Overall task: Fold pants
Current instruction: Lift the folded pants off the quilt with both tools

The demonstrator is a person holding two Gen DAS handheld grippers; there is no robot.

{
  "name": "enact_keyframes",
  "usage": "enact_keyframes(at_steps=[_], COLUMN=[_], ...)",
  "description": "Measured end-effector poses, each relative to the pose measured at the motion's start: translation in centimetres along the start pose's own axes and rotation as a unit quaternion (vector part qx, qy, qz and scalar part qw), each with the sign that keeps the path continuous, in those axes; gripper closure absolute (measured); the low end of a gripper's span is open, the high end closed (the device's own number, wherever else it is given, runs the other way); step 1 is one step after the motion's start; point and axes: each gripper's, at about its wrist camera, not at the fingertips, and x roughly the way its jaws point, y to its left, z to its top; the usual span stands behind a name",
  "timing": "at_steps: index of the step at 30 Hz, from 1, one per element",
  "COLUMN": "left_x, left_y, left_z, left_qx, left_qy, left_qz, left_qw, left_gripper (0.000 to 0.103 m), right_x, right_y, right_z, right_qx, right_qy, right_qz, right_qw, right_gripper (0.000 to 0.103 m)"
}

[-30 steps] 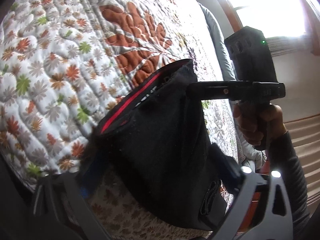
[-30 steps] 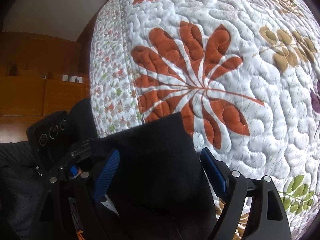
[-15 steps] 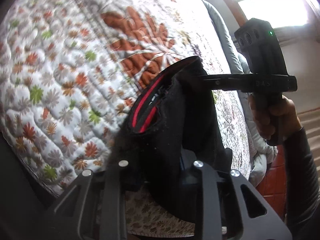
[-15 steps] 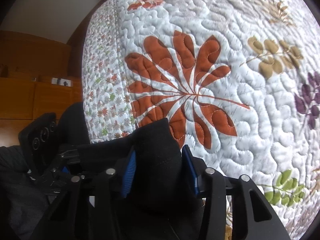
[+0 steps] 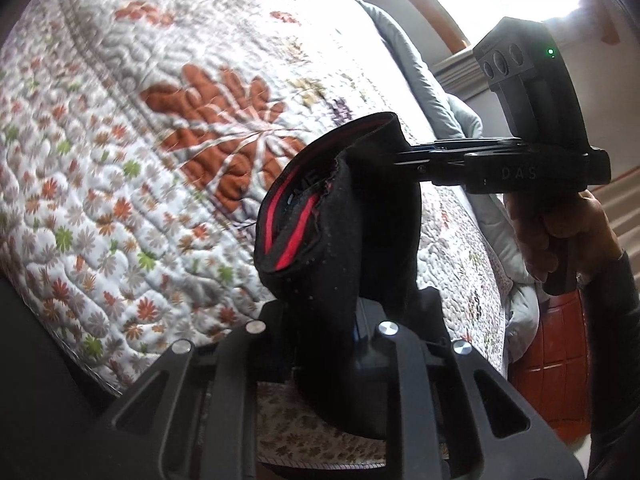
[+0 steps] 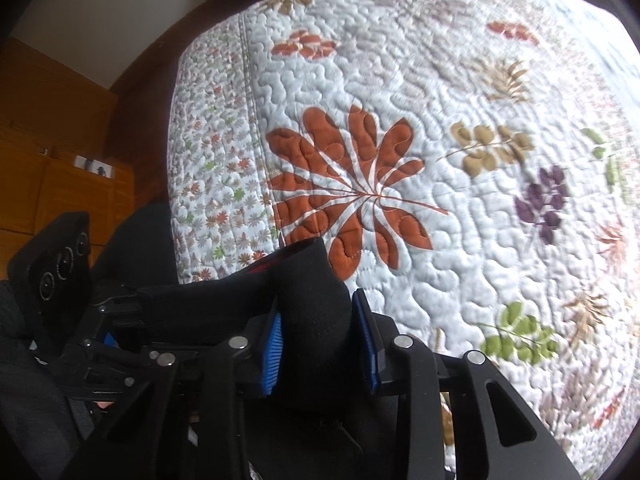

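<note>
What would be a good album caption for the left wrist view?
Two handheld claws, left claw and right claw, hold black pants above a leaf-patterned quilt.

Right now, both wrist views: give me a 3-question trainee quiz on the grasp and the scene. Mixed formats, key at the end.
1. True or false: the pants lie flat on the quilt.
2. Multiple choice: what is the left gripper doing? A) open over the quilt B) shut on the pants C) holding a pillow
3. Fill in: the stripe inside the waistband is ____.

Key
1. False. The pants are bunched and held up between the left gripper and the right gripper.
2. B.
3. Red.
</note>
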Motion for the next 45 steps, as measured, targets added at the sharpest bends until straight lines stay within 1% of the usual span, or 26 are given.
enact_keyframes(at_steps=[6,18,27,34,45], left_x=[-1.1,-3.7,-5.0,-5.5,-5.6], left_y=[-2.2,-7.7,-12.1,-14.9,-19.0], left_z=[-0.1,-1.7,-3.2,-4.3,-6.6], left_qx=[0.032,0.099,0.154,0.19,0.234], left_qy=[-0.006,-0.023,-0.033,-0.037,-0.039], left_qz=[-0.011,-0.025,-0.03,-0.033,-0.048], left_qw=[0.9994,0.9945,0.987,0.9805,0.9702], left_gripper=[0.085,0.085,0.085,0.085,0.085], right_x=[-3.2,-9.9,-13.7,-15.7,-18.7], right_y=[1.0,3.8,5.0,5.2,4.7], right_z=[-1.4,-6.1,-9.7,-12.1,-16.9], right_qx=[0.006,0.03,0.054,0.067,0.1], right_qy=[-0.018,-0.059,-0.083,-0.099,-0.128], right_qz=[-0.032,-0.093,-0.133,-0.155,-0.173], right_qw=[0.999,0.994,0.986,0.981,0.971], right_gripper=[0.072,0.073,0.074,0.074,0.075])
